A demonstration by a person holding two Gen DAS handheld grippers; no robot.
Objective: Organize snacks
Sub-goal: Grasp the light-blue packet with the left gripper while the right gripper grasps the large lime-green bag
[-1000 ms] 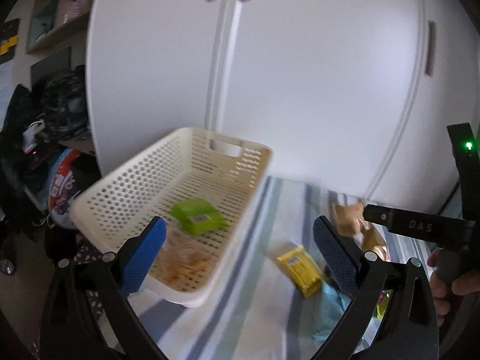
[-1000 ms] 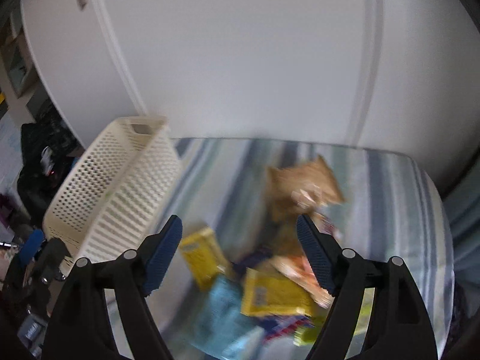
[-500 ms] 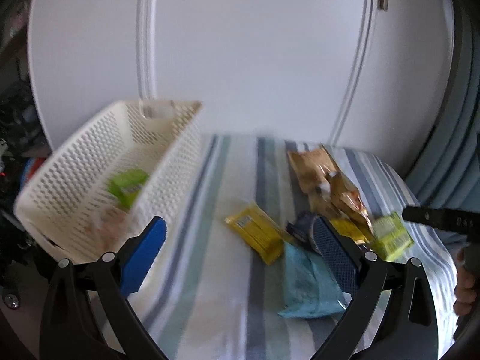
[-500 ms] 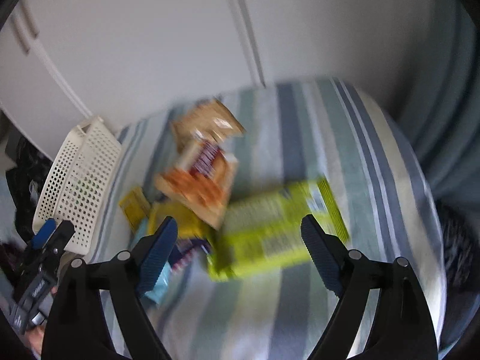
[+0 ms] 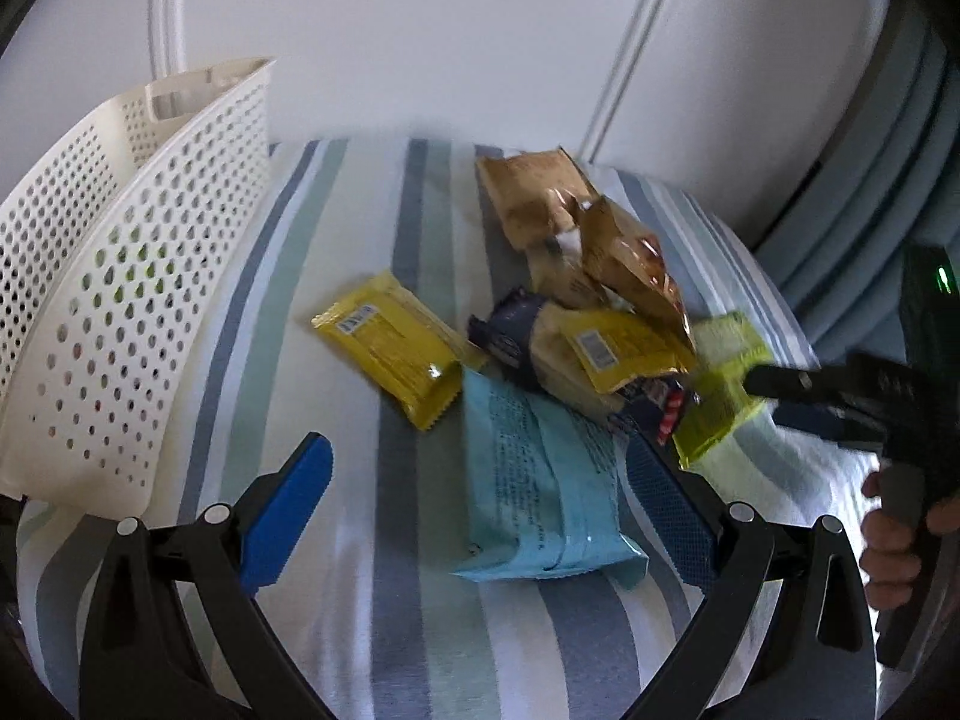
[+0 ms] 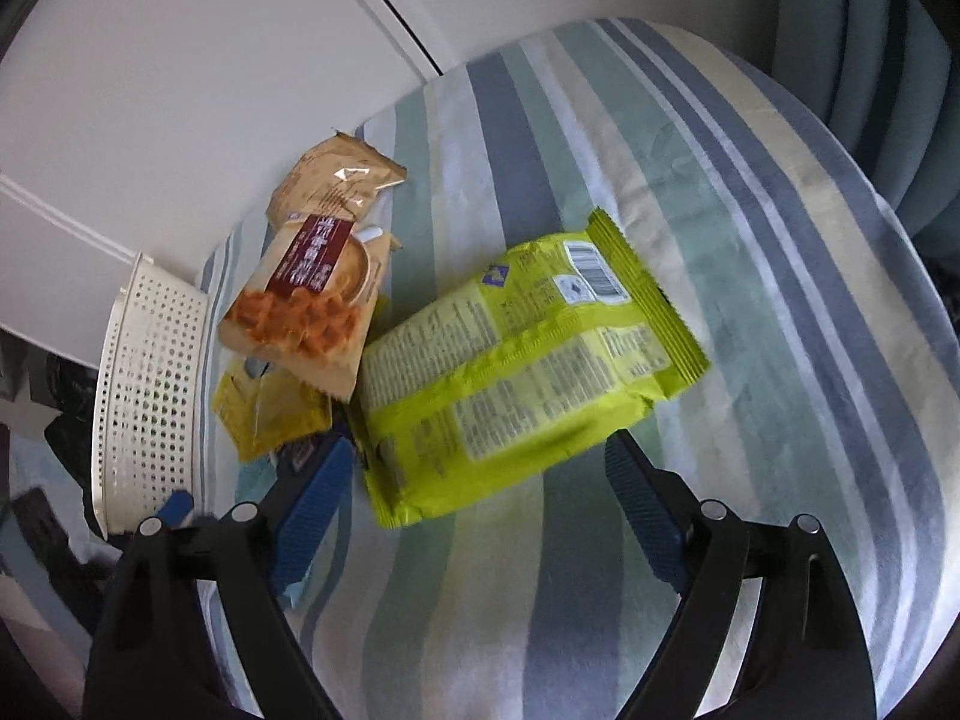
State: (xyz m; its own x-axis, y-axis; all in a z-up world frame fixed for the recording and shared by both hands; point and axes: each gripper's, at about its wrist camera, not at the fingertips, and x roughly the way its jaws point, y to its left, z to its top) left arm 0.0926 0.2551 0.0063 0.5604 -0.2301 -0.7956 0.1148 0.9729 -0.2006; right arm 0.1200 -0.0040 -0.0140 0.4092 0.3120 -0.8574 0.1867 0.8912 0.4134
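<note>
Lime-green packet [image 6: 516, 372]: framed just ahead of right tongs [image 6: 474, 480], long axis slanted across the gap.
Right tongs: held wide, empty.
Left tongs [image 5: 480, 510]: spread wide, farther off.

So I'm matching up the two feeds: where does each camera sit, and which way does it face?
Left wrist: on the left gripper, facing the light blue packet and basket; the right gripper and hand show.
Right wrist: on the right gripper, facing the lime-green bag; the person's body is unseen.
Shared: the bag, the basket and the striped cloth.
</note>
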